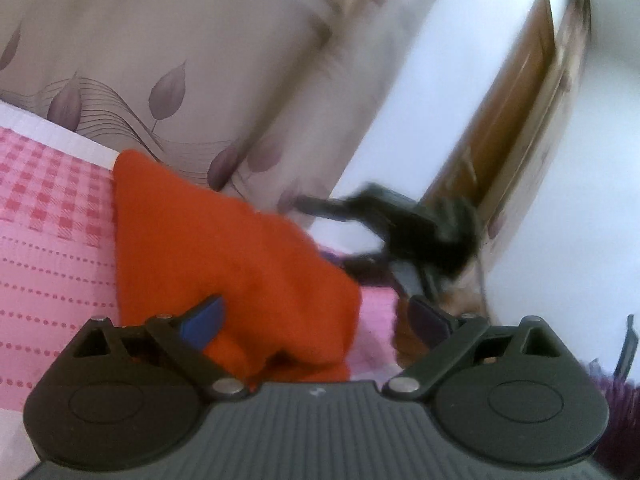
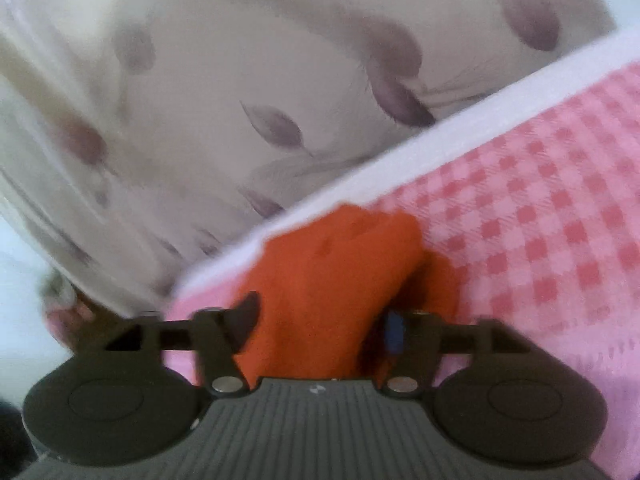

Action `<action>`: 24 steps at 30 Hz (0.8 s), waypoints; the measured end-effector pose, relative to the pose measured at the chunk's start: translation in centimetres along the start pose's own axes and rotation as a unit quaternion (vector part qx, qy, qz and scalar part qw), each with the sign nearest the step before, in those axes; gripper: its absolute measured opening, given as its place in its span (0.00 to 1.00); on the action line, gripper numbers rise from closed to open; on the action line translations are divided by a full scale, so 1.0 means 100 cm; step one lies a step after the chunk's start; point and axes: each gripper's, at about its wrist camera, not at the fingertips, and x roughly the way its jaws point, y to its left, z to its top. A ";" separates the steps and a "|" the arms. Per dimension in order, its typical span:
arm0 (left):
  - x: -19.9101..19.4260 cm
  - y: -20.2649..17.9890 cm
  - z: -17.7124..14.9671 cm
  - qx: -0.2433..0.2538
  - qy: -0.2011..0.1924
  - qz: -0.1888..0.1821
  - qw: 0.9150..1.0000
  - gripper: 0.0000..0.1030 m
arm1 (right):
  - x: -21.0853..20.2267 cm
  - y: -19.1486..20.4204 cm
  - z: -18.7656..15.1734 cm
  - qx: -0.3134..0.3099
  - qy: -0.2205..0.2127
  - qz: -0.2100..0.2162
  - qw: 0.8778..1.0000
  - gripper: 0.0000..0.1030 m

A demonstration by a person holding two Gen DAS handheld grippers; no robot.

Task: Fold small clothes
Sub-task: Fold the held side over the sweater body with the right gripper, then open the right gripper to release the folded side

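An orange garment (image 1: 224,256) lies on the pink checked bedspread (image 1: 48,216). My left gripper (image 1: 316,320) is open, its jaws wide apart, with the cloth's near edge between them, not pinched. My right gripper shows blurred in the left wrist view (image 1: 404,224), off the cloth's far right. In the right wrist view the right gripper (image 2: 320,320) is open, with the orange garment (image 2: 332,276) bunched between its fingers. The bedspread (image 2: 540,220) lies to the right.
A cream curtain with purple leaves (image 1: 160,60) hangs behind the bed and fills the right wrist view's top (image 2: 240,80). A white wall and a brown wooden door (image 1: 516,92) stand at the right. The bed's white edge (image 2: 440,140) runs diagonally.
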 end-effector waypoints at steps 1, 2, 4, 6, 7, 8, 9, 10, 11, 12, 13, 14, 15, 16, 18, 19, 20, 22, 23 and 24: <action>-0.004 0.000 -0.001 -0.001 -0.003 0.001 1.000 0.95 | -0.011 0.004 -0.008 -0.009 -0.002 0.001 1.000 0.70; -0.006 0.000 -0.002 -0.002 -0.004 0.007 1.000 0.95 | -0.022 0.010 -0.020 -0.023 -0.003 0.004 1.000 0.70; -0.011 0.003 -0.006 -0.011 0.003 0.016 1.000 0.95 | -0.035 0.020 -0.046 -0.048 0.011 0.005 0.999 0.70; -0.017 0.004 -0.009 -0.019 -0.003 0.018 1.000 0.95 | -0.041 0.032 -0.069 -0.074 0.025 0.001 0.997 0.70; -0.020 0.003 -0.010 -0.020 -0.010 0.023 0.999 0.95 | -0.040 0.037 -0.078 -0.086 0.031 -0.007 0.996 0.66; -0.022 0.003 -0.010 -0.019 -0.015 0.029 0.999 0.95 | -0.037 0.041 -0.086 -0.096 0.039 -0.016 0.994 0.58; -0.024 0.002 -0.011 -0.018 -0.019 0.035 0.999 0.95 | -0.033 0.043 -0.091 -0.099 0.047 -0.020 0.994 0.38; -0.026 0.001 -0.011 -0.019 -0.022 0.038 0.999 0.95 | -0.030 0.042 -0.094 -0.095 0.052 -0.022 0.994 0.24; -0.028 0.000 -0.012 -0.019 -0.025 0.043 0.999 0.95 | -0.027 0.041 -0.098 -0.088 0.057 -0.022 0.994 0.21; -0.029 0.000 -0.013 -0.018 -0.029 0.048 0.998 0.95 | -0.027 0.040 -0.099 -0.079 0.061 -0.022 0.995 0.17; -0.032 -0.002 -0.013 -0.016 -0.033 0.051 0.998 0.95 | -0.032 0.041 -0.100 -0.065 0.062 -0.018 0.996 0.15; -0.035 -0.002 -0.013 -0.015 -0.038 0.053 0.998 0.95 | -0.039 0.042 -0.101 -0.054 0.060 -0.010 0.997 0.15; -0.038 -0.002 -0.013 -0.016 -0.044 0.054 0.997 0.95 | -0.048 0.044 -0.101 -0.050 0.055 0.000 0.997 0.15; -0.039 -0.001 -0.013 -0.018 -0.048 0.054 0.997 0.95 | -0.058 0.046 -0.101 -0.054 0.052 -0.001 0.997 0.14; -0.039 0.000 -0.012 -0.022 -0.047 0.056 0.997 0.96 | -0.063 0.040 -0.101 -0.068 0.059 -0.038 0.995 0.14; -0.036 0.001 -0.011 -0.023 -0.044 0.059 0.997 0.95 | -0.060 0.028 -0.100 -0.056 0.066 -0.061 0.994 0.14; -0.035 0.001 -0.011 -0.023 -0.043 0.061 0.997 0.95 | -0.061 0.019 -0.100 -0.043 0.069 -0.072 0.994 0.14; -0.033 0.002 -0.011 -0.024 -0.037 0.068 0.997 0.95 | -0.066 0.019 -0.097 -0.044 0.058 -0.081 0.994 0.14; -0.032 0.003 -0.011 -0.029 -0.033 0.069 0.997 0.95 | -0.068 0.023 -0.095 -0.053 0.053 -0.099 0.992 0.14; -0.032 0.005 -0.011 -0.034 -0.030 0.070 0.996 0.95 | -0.069 0.024 -0.094 -0.053 0.054 -0.101 0.992 0.16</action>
